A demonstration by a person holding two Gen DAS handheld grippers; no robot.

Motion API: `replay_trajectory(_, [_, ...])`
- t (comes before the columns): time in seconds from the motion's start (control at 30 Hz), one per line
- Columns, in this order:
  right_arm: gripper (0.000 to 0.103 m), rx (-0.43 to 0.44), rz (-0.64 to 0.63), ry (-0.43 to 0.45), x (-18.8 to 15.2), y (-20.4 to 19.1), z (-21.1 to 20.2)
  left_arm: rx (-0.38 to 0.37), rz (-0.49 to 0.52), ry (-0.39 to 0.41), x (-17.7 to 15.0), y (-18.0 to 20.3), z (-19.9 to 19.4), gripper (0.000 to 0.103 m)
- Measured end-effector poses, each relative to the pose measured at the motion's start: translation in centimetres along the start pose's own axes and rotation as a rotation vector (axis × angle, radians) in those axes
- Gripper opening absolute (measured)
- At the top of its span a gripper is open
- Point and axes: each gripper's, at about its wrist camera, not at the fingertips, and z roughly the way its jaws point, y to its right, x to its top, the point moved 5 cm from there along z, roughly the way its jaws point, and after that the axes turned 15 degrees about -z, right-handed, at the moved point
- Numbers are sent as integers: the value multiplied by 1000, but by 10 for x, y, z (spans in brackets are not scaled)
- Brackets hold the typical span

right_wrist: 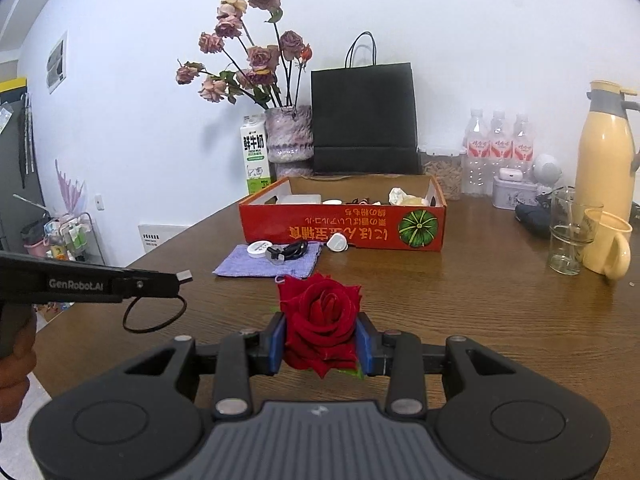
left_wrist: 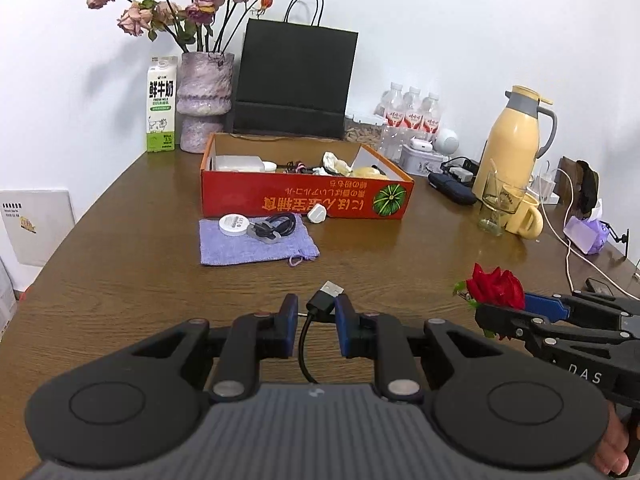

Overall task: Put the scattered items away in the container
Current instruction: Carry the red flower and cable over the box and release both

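Already some things sit in the red box [left_wrist: 304,200]; the left gripper [left_wrist: 317,314] pinches a black cable [left_wrist: 320,304], the right gripper [right_wrist: 322,340] squeezes a red rose [right_wrist: 320,320], and the purple pouch [left_wrist: 256,244] with maybe three small bits waits.

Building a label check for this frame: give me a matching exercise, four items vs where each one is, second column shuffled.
Column 1:
1. red rose
2. USB cable
3. round white tin
4. crumpled paper

Column 2:
A. inside the orange box
B. between the jaws of the left gripper
C. on the purple cloth pouch
D. between the jaws of the right gripper

Pairs: 1-D, 2-B, 3-C, 4-A
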Motion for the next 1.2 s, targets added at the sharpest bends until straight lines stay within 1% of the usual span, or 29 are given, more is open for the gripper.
replay_trajectory(0.1, [34,-8,-4,0,2,0,-2,-2,1,18,6,0,-1,20])
replay_trajectory(0.13, [34,-11,-7,2,4,0,-2,-3,8,30,11,0,-1,20])
replay_trajectory(0.2, [34,-12,-15,7,9,2,-1,-27,34,49,26,2,0,20])
replay_trajectory(0.3, [34,2,-30,23,23,8,3,-64,43,80,62,4,4,20])
replay_trajectory(0.43, [34,-20,-71,55,54,21,13,-113,46,102,108,8,19,20])
replay_trajectory(0.57, [34,-12,-97,79,96,42,34,-118,37,107,157,9,49,20])
replay_trajectory(0.67, [34,9,-113,74,132,59,65,-108,21,71,189,6,85,20])
replay_trajectory(0.73, [34,33,-111,57,153,70,94,-92,-6,18,205,2,119,20])
replay_trajectory(0.8, [34,67,-88,11,171,83,134,-78,-47,-54,216,-5,157,20])
replay_trajectory(0.87, [34,92,-52,-54,182,93,174,-42,-56,-105,219,-13,193,20])
replay_trajectory(0.97, [34,127,-8,-136,191,101,231,34,-54,-158,217,-24,242,20])
replay_trajectory(1.03, [34,150,21,-190,190,105,268,70,-36,-183,212,-30,266,20])
replay_trajectory(1.1, [34,166,43,-243,185,108,301,121,6,-192,204,-34,286,20])
replay_trajectory(1.13, [34,170,47,-275,181,107,316,136,14,-199,200,-36,292,21])
replay_trajectory(1.2, [34,156,34,-341,172,103,343,140,16,-231,194,-39,305,21])
